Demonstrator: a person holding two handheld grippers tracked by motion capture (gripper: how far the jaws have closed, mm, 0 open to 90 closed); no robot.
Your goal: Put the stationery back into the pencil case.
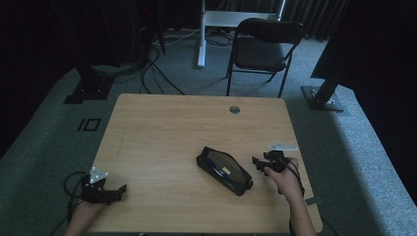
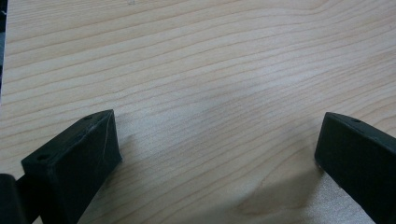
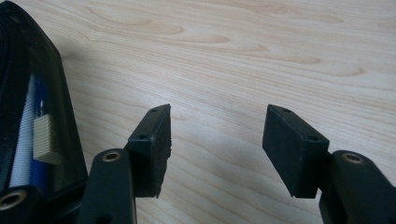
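Black see-through pencil case (image 1: pixel 224 170), flat and diagonal on table's right-centre.

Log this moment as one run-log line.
left gripper: open, empty, near table's left edge | right gripper: open, empty, beside pencil case | pencil case: flat on table

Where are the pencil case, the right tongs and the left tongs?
pencil case (image 1: pixel 224 170), high view, middle of its clear top.
right tongs (image 3: pixel 215 140), right gripper view, gap midway between the tips.
left tongs (image 2: pixel 217 154), left gripper view, gap midway between the tips.
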